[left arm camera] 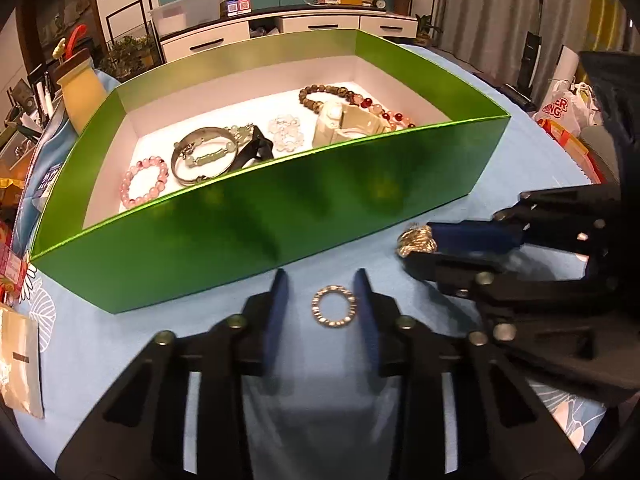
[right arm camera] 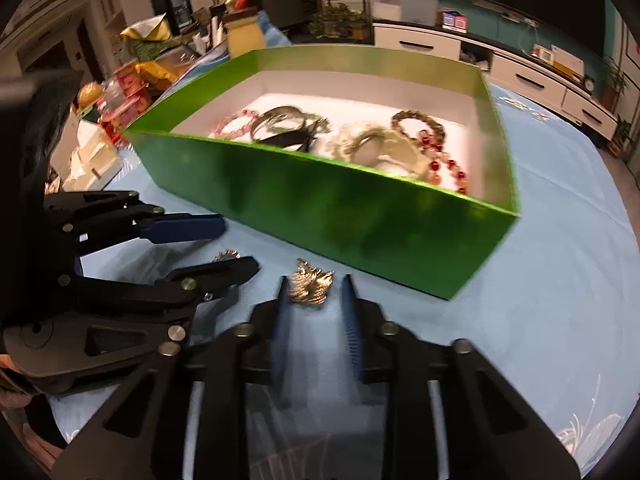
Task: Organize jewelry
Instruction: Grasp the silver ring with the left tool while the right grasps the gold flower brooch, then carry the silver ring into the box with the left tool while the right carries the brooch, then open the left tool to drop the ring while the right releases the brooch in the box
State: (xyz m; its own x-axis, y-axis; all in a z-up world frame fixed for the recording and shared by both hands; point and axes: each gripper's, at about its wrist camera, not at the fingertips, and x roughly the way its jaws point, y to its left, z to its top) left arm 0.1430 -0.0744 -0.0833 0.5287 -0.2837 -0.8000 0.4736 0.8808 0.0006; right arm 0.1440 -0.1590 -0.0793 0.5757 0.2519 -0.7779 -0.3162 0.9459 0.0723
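Nearest in the left wrist view, the left tool (left arm camera: 321, 280) sits low over the blue-clothed surface (left arm camera: 160, 344) with its blue-padded fingers apart, and a small silver ring (left arm camera: 333, 306) lies flat between them, touching neither. In the right wrist view the right tool (right arm camera: 313, 286) likewise has its fingers apart around a crumpled gold chain piece (right arm camera: 311, 286), which lies on the cloth at the fingertips. Neither item looks gripped yet.

To do this step well, I judge each tool should come down until the pads nearly brush the cloth, then close slowly and squarely. The ring is thin and flat, so a pad could ride over it or flick it away; catching it across its width, without pinching cloth, seems the safer grip. The chain is a loose heap, and closing on its thickest part should keep strands from trailing. The two tools sit close together, so lifting one at a time would avoid a knock.

Just beyond stands the green box (left arm camera: 256, 216), its near wall high, so a clear lift is needed. On its white floor lie a pink bead bracelet (left arm camera: 144, 180) at left, a metal bangle (left arm camera: 206, 154), a clear crystal piece (left arm camera: 285, 132), a pale watch-like band (left arm camera: 348, 124) and brown and red beads (left arm camera: 344, 96) at far right.
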